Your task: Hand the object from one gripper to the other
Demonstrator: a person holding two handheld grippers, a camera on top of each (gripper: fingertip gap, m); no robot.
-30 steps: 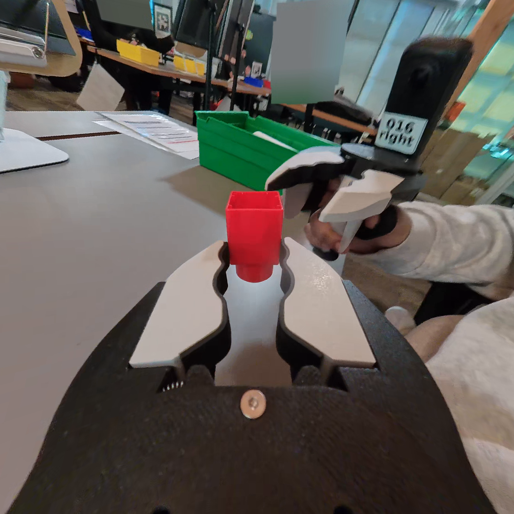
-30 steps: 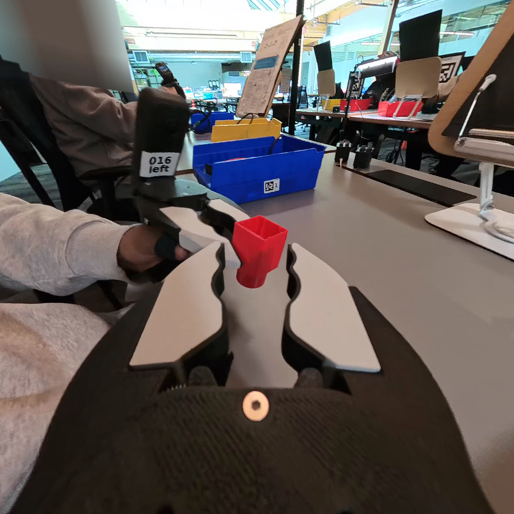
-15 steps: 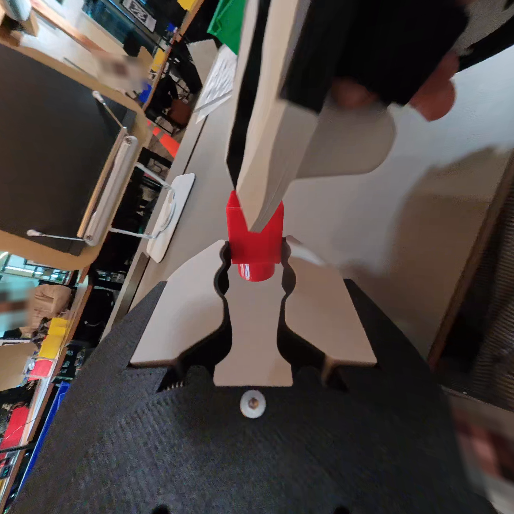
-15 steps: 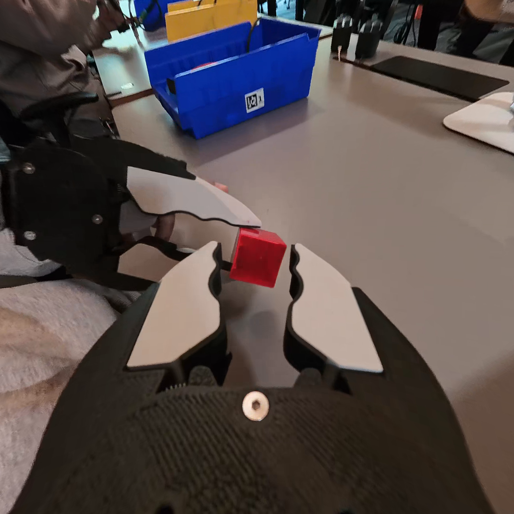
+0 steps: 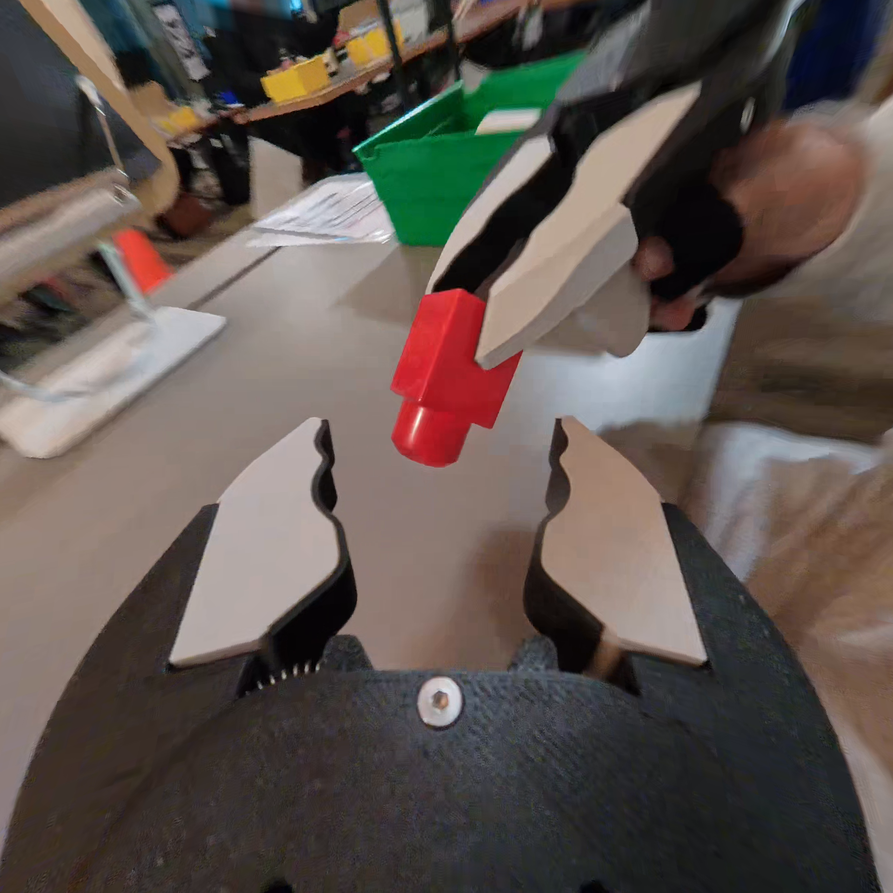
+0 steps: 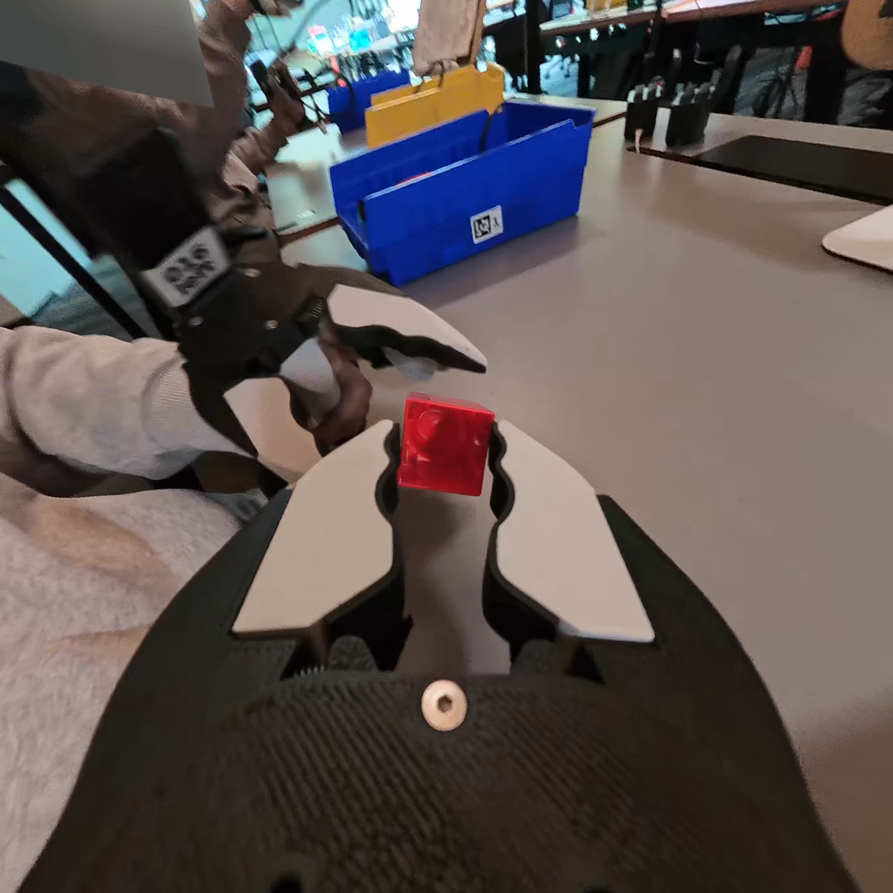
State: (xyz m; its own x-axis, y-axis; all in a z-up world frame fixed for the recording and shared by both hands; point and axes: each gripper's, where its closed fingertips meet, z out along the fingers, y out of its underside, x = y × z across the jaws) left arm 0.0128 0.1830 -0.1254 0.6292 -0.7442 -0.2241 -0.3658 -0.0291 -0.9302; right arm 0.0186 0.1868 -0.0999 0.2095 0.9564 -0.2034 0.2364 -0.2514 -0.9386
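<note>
The red plastic piece (image 6: 443,452), a glossy square block with a round stub at one end, is hanging above the grey desk (image 6: 676,386), pinched between the right gripper (image 6: 443,435) fingertips. The left gripper (image 5: 439,435) is gaping wide, holding nothing, just beside the stub.

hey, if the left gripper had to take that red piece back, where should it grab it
Probably the round stub at the end of the red piece: it juts free toward the open left gripper, while the right gripper already clamps the square body's flat sides. Come straight in along the stub, jaws across it.
</note>
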